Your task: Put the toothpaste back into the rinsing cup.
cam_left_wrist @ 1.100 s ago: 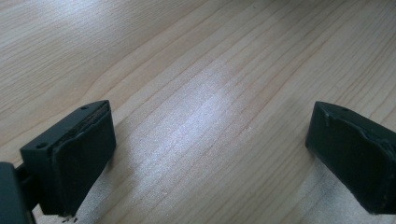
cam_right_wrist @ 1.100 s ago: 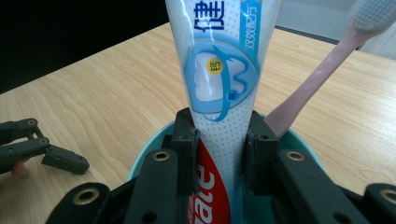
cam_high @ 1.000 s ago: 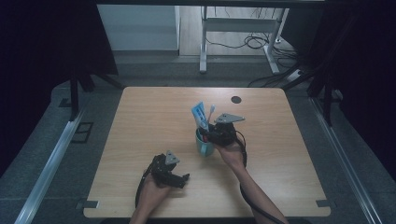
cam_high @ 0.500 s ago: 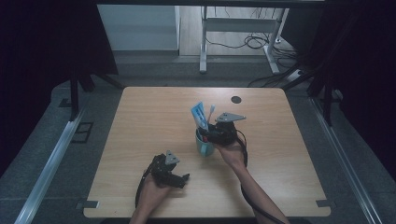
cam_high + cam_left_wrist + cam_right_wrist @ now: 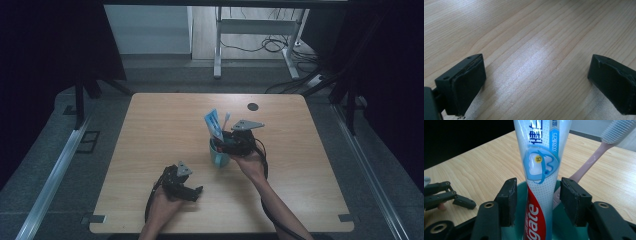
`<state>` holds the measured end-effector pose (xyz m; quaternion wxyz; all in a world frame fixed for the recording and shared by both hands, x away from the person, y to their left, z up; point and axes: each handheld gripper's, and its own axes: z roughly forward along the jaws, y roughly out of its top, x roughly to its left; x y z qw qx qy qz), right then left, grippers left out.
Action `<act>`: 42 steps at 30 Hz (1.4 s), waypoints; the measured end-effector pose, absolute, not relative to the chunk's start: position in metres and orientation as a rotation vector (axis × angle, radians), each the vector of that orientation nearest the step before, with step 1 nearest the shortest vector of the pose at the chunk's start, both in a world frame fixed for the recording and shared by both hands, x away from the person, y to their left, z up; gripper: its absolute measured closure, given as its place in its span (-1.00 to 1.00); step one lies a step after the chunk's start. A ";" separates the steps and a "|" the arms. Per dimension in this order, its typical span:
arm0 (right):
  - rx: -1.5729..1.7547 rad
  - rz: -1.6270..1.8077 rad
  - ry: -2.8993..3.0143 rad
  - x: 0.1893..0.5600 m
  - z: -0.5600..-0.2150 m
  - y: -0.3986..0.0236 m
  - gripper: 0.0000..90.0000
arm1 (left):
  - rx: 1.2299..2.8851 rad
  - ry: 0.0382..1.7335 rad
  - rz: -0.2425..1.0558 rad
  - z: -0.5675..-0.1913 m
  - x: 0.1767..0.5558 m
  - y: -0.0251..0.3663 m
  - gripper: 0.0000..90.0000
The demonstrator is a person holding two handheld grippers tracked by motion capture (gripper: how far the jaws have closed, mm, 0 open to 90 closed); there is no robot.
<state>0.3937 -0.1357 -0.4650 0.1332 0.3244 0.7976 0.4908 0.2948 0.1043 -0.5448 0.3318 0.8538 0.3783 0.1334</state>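
Right gripper point(image 5: 536, 200) over cup point(image 5: 218, 154) near table point(image 5: 150, 130) centre; jaws just been opening, now apart, straddling tube point(image 5: 540, 170), pads clear of it. Tube upright in cup, leaning left. Toothbrush point(image 5: 594, 157) in same cup, right of tube, tilted. Left gripper point(image 5: 536, 82) spread wide, nothing between, low over bare wood at near left.

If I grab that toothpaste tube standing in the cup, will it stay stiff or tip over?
The toothpaste tube looks soft-walled, so it would probably dent when squeezed. It stands tall and leans on the cup rim, so it may tip. Its glossy skin could slip between the right tongs.
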 end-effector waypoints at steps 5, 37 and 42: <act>0.928 1.406 2.315 0.392 -0.461 -0.137 -0.02 | 2.232 0.987 0.349 -0.545 0.295 0.104 -0.96; 0.820 1.271 2.394 0.374 -0.441 -0.141 -0.70 | 2.233 0.987 0.350 -0.545 0.295 0.104 -0.96; 0.814 1.267 2.393 0.370 -0.438 -0.144 -0.75 | 2.230 0.988 0.349 -0.545 0.295 0.104 -0.96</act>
